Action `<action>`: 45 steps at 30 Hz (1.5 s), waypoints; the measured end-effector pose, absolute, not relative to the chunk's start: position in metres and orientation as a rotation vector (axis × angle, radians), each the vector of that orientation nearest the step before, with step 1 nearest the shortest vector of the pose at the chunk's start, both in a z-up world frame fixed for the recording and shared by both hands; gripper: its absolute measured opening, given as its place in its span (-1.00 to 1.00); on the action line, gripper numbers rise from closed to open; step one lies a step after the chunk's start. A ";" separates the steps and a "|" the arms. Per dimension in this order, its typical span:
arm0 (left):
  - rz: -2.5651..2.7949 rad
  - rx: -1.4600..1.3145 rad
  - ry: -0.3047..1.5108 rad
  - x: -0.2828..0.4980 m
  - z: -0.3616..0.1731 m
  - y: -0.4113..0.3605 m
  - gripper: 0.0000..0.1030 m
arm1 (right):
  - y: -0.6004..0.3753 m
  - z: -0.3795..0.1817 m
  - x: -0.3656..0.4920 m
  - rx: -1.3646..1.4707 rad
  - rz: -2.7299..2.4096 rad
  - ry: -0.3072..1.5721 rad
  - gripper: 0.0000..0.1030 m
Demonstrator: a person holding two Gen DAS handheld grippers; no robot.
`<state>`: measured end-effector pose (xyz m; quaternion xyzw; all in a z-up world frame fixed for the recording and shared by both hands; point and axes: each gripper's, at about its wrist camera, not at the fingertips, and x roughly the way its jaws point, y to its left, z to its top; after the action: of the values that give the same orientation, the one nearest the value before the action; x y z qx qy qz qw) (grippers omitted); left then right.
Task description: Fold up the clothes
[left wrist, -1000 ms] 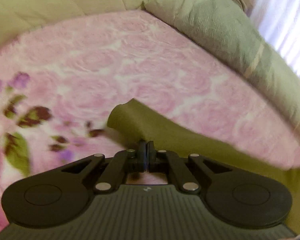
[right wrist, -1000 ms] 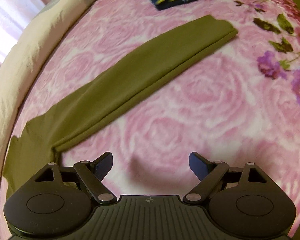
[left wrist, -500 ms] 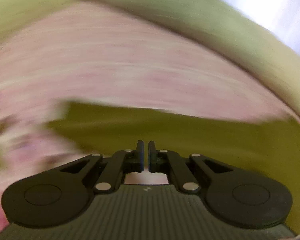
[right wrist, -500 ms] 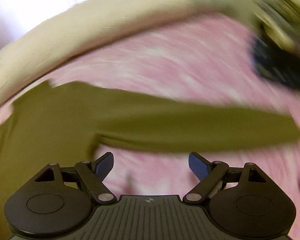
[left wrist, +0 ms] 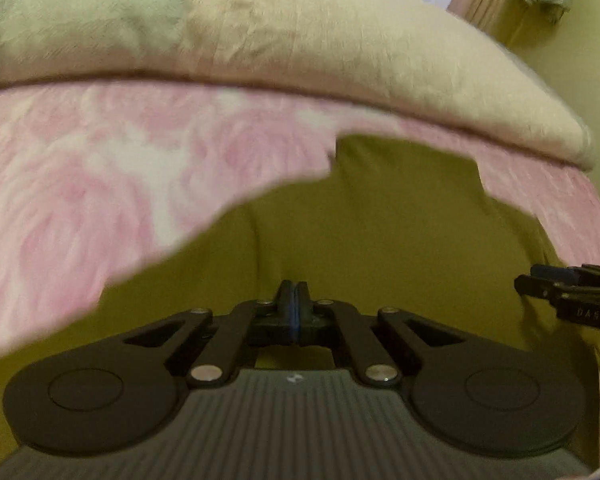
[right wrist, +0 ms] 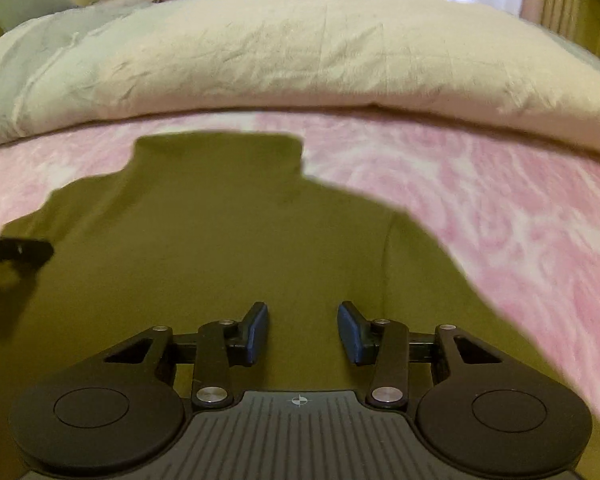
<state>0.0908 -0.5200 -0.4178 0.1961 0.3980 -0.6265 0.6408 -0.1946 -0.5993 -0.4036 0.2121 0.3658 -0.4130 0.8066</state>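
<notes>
An olive-green high-neck top (right wrist: pixel 220 232) lies flat on the pink floral blanket (right wrist: pixel 500 208), its collar toward the rolled duvet; it also shows in the left wrist view (left wrist: pixel 380 232). My left gripper (left wrist: pixel 293 286) is shut just above the top's left side; I cannot tell if cloth is pinched. My right gripper (right wrist: pixel 303 320) is open over the top's right side, near the sleeve seam. Each gripper's tip shows at the edge of the other's view.
A cream and grey rolled duvet (right wrist: pixel 300 52) lies along the far edge of the blanket, also in the left wrist view (left wrist: pixel 300 40). A grey pillow (right wrist: pixel 24 0) sits at the far left. Curtains and a bright window stand behind.
Both grippers have swung round from the sleeves to the top's body, facing the collar and duvet. The left stayed shut. The right has narrowed but stays open.
</notes>
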 end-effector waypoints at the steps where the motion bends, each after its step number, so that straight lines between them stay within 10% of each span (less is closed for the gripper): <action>1: -1.415 0.448 0.883 0.093 -0.419 -0.533 -0.96 | -0.610 -0.406 -0.190 0.447 -0.885 0.768 -0.16; 8: -1.342 0.370 0.833 0.126 -0.399 -0.561 -0.97 | -0.660 -0.388 -0.193 0.540 -0.995 0.655 -0.16; 23: -0.795 0.394 0.874 0.247 -0.366 -0.287 -0.97 | -0.538 -0.363 -0.439 0.755 -1.562 0.736 -0.15; 36: -1.578 0.518 0.894 0.051 -0.377 -0.378 -0.86 | -0.462 -0.371 -0.247 0.689 -0.968 0.802 -0.15; 45: -1.464 0.565 0.929 0.023 -0.379 -0.173 -0.88 | -0.291 -0.379 -0.329 0.599 -1.005 0.945 -0.16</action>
<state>0.0233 -0.1733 -0.3791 0.2451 0.4029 -0.6348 0.6121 -0.3289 -0.2908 -0.3790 0.2722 0.4291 -0.4563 0.7304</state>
